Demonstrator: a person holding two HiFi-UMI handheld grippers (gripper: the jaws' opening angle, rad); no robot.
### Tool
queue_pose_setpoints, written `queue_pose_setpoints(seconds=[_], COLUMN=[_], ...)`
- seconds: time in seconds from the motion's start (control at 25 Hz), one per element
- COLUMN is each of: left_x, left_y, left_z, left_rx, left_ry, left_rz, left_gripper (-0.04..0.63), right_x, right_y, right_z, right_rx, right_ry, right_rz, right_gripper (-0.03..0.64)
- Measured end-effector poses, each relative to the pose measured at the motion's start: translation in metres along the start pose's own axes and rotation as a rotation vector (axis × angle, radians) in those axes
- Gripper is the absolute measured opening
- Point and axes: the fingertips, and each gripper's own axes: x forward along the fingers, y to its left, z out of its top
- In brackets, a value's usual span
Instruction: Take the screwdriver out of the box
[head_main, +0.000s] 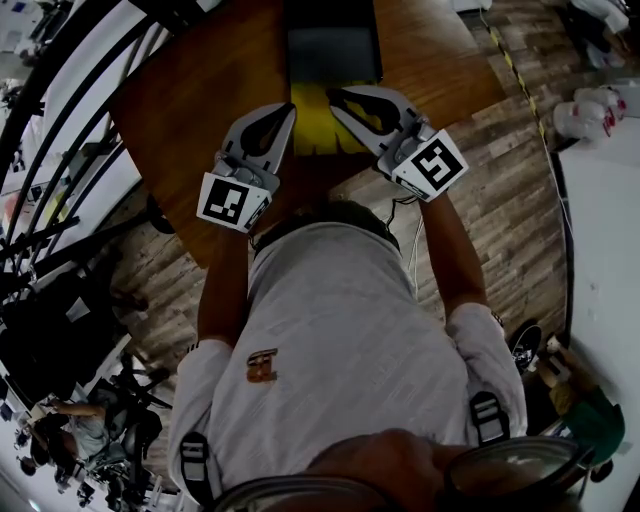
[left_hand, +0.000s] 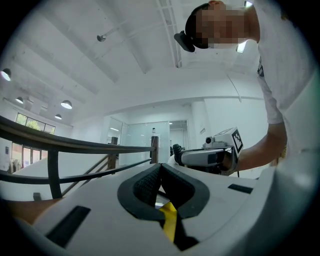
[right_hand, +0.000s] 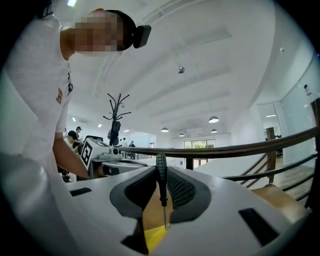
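Observation:
In the right gripper view my right gripper (right_hand: 161, 176) is shut on a small screwdriver (right_hand: 161, 172). Its dark ribbed handle sits between the pads and the thin shaft points down toward the yellow box (right_hand: 154, 236). The head view shows both grippers held over the yellow box (head_main: 318, 122), whose dark lid (head_main: 335, 45) stands at the far side on a wooden table (head_main: 195, 95). There the right gripper (head_main: 337, 98) is on the right and my left gripper (head_main: 288, 112) on the left. In the left gripper view the left gripper (left_hand: 160, 166) has its pads meeting with nothing between them.
A dark stair railing (right_hand: 235, 150) runs behind the table. A coat rack (right_hand: 116, 117) and several people stand far off. A white table (head_main: 600, 260) with small items lies at the right, across the plank floor (head_main: 500, 230).

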Motion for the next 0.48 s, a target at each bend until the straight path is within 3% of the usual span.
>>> queue_pose_setpoints(seconds=[0.48], left_x=[-0.005], left_y=[-0.016], left_z=[0.018], left_rx=[-0.002], left_ry=[-0.046], left_rz=[-0.020], left_gripper=[0.019], right_x=[-0.017], right_y=[0.017], right_z=[0.023], right_rx=[0.043], right_ry=[-0.127], right_rz=[-0.030], right_gripper=[0.080])
